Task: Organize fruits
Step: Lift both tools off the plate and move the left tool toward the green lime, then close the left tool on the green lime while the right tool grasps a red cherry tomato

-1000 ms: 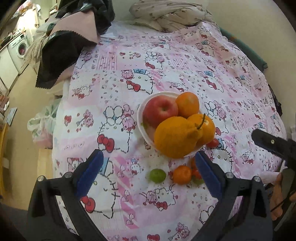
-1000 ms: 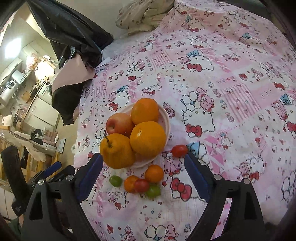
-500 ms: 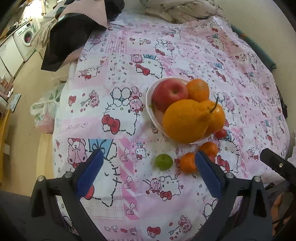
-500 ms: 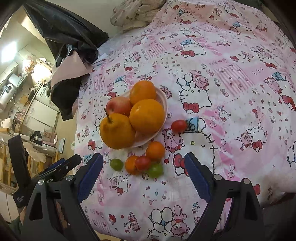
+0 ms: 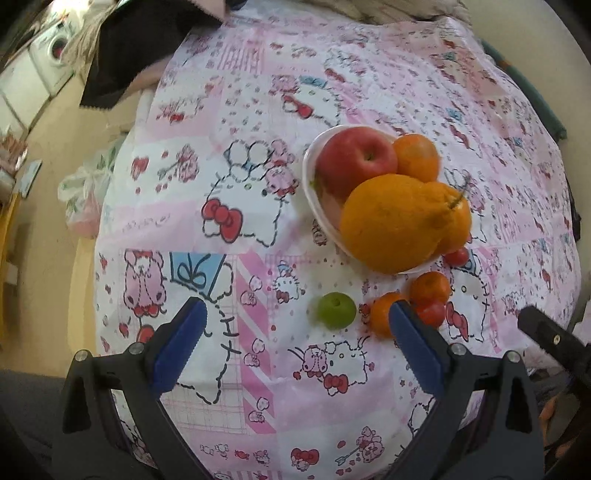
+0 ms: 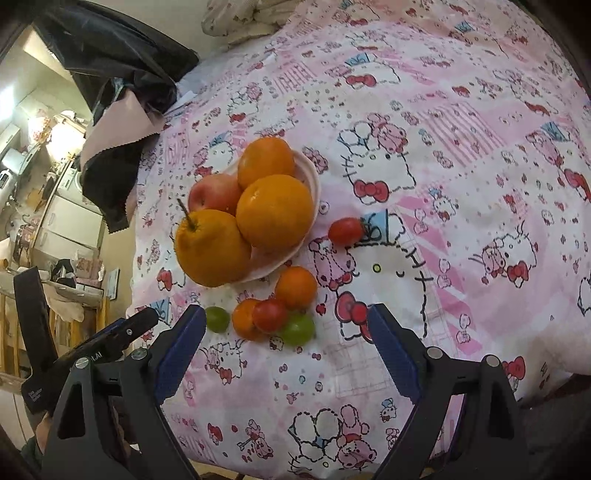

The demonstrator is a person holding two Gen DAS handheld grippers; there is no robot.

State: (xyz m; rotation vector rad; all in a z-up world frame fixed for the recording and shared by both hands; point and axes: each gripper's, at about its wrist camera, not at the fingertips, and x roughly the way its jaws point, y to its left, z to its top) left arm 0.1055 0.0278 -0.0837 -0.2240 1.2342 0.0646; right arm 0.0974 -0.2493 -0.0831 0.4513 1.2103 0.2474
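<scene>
Both grippers are wide open and hold nothing: between the blue pads of my left gripper [image 5: 295, 347] and of my right gripper [image 6: 286, 345] I see only the cloth and small fruits lying on it, not touched by the pads.

On the cloth stands a white bowl [image 6: 312, 184], full above its rim. In it are a red apple [image 6: 214, 194], a small orange [image 6: 266, 162], a big orange [image 6: 275, 214] and a big orange fruit with a stem [image 6: 210, 249], which leans over the near rim.

Outside the bowl, on the near side, small fruits lie on the cloth. One green fruit [image 6: 217, 319] lies alone, near the left pad of my right gripper. Just beside it is a tight group: a mandarin [image 6: 244, 325], a red tomato [image 6: 269, 315] that touches it, a second green fruit [image 6: 297, 328] and a second mandarin [image 6: 296, 287] closer to the bowl. One more tomato [image 6: 345, 230] lies apart, to the right of the bowl.

All this is on a pink cloth [image 6: 461, 147] with cartoon cats and bows, which covers a round table. At its far edge lie a dark garment [image 6: 122, 92] with a pale lining and a crumpled flowered fabric [image 6: 240, 18]. Beyond the table, in the room, a washing machine [image 5: 55, 55] is visible, and a plastic bag [image 5: 85, 195] lies on the floor.
</scene>
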